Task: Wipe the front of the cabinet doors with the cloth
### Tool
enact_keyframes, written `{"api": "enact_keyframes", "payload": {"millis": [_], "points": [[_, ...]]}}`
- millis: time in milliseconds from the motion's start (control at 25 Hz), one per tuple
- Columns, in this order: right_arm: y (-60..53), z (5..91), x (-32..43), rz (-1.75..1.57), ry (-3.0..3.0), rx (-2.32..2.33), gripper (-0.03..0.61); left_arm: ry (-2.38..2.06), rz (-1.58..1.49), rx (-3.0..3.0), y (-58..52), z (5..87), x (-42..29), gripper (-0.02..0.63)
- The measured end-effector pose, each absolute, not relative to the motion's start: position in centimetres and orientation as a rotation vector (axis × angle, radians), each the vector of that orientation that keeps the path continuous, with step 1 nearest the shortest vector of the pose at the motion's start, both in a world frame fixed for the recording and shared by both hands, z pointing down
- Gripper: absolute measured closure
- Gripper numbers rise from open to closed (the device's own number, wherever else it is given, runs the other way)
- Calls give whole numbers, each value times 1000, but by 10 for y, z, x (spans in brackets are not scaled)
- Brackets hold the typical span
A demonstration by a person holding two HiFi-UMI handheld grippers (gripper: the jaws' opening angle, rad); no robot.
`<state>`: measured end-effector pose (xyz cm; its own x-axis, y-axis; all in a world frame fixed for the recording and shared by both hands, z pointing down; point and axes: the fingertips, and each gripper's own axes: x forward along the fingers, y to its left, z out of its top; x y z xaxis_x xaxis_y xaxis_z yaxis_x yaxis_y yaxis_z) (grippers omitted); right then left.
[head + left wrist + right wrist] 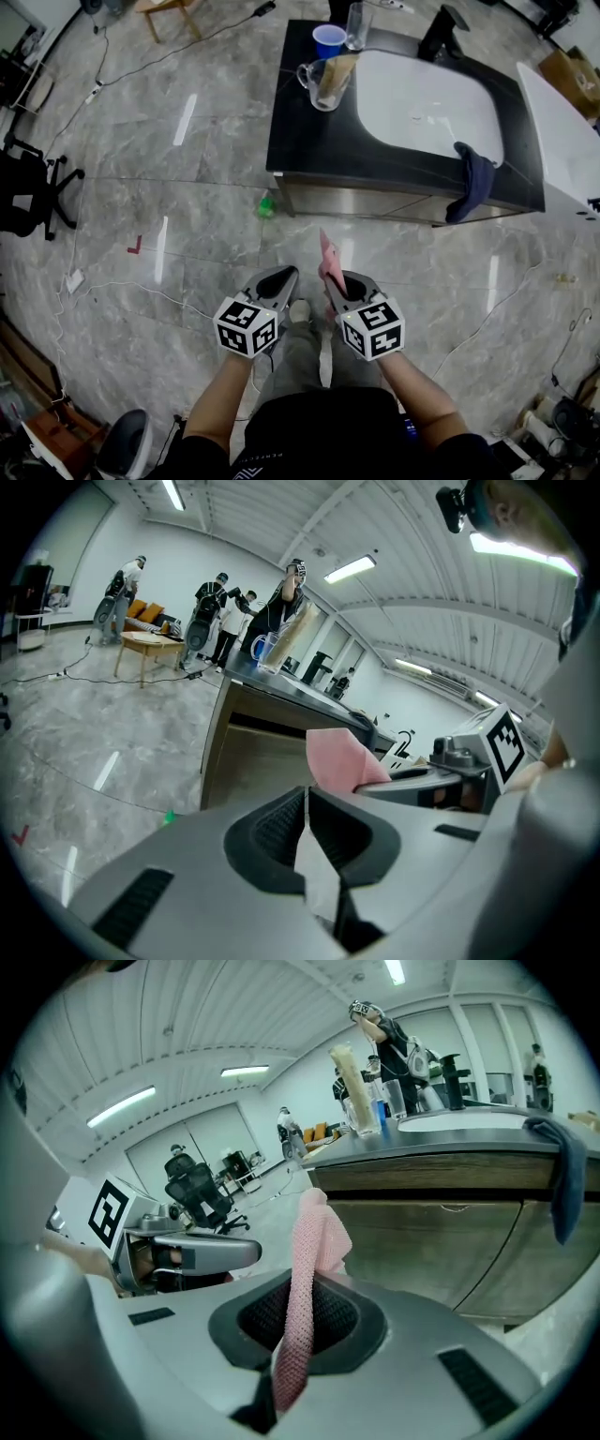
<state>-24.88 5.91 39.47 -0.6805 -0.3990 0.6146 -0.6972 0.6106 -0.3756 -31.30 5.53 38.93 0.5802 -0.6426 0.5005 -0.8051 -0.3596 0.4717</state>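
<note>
the right gripper (302, 1309) is clamped on a pink cloth (315, 1230), which runs up between its ribbed pads and stands out past the tips in a folded flap. the left gripper (307, 810) has its jaws pressed together, only a thin slit between the pads and nothing in them. the two are held side by side, close but apart, low in front of the person, tips toward the cabinet (370, 200). the cloth is off the cabinet doors (422, 1232), with open grey marble floor (187, 234) between them. the doors are flat brownish panels under a dark countertop (305, 122) that holds a white sink basin (427, 103). a dark blue rag (472, 185) hangs over the counter's front edge and down onto the cabinet front near its right end. at the counter's back left corner stand a blue cup (328, 40), a clear glass (357, 24) and a glass jug (322, 86) with a pale roll in it; a black tap (441, 34) sits behind the basin. a small green thing (267, 204) lies on the floor by the cabinet's left corner, and a black office chair (33, 192) stands well off to the left
</note>
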Motion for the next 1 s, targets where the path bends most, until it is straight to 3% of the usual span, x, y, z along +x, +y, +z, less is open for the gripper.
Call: {"api": "enact_keyframes", "payload": {"millis": [1000], "points": [[-30, 483, -316, 578, -2455, 674, 537, -1394, 272, 1958, 13, 461, -352, 592]]}}
